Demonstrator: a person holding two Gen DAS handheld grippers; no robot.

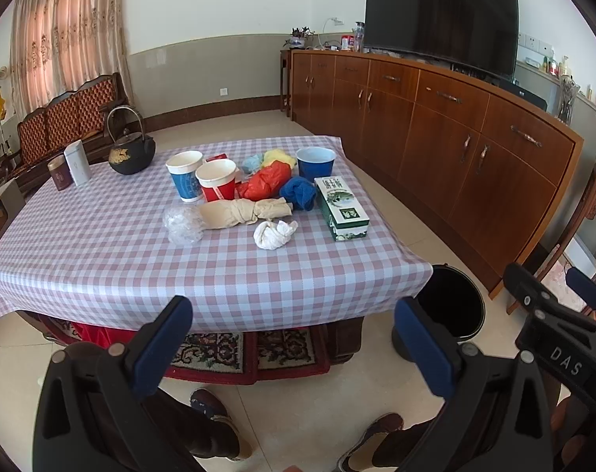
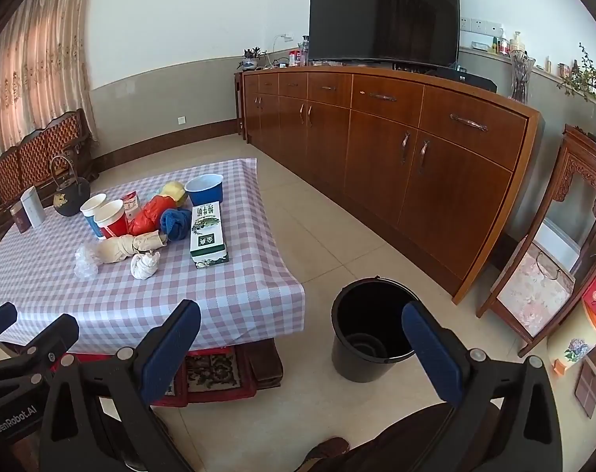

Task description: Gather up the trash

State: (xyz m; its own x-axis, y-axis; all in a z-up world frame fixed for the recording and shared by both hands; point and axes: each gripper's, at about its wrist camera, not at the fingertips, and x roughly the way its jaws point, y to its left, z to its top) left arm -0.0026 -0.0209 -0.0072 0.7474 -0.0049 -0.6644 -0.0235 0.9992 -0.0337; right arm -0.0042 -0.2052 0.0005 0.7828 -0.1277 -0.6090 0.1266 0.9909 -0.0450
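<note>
Trash lies on the checked tablecloth (image 1: 101, 251): a white crumpled tissue (image 1: 273, 233), a tan twisted paper bag (image 1: 243, 212), clear crumpled plastic (image 1: 182, 223), an orange-red bag (image 1: 264, 181), a blue cloth (image 1: 298, 192), paper cups (image 1: 216, 180) and a green-white box (image 1: 341, 207). A black bin (image 2: 371, 328) stands on the floor right of the table. My left gripper (image 1: 294, 348) is open and empty before the table's near edge. My right gripper (image 2: 300, 350) is open and empty, near the bin.
A black teapot (image 1: 132, 152) and two tins (image 1: 77, 162) stand at the table's far left. A blue bowl (image 1: 315, 163) sits at the far right. A long wooden sideboard (image 2: 396, 149) with a TV runs along the right. A patterned rug (image 1: 219, 352) lies under the table.
</note>
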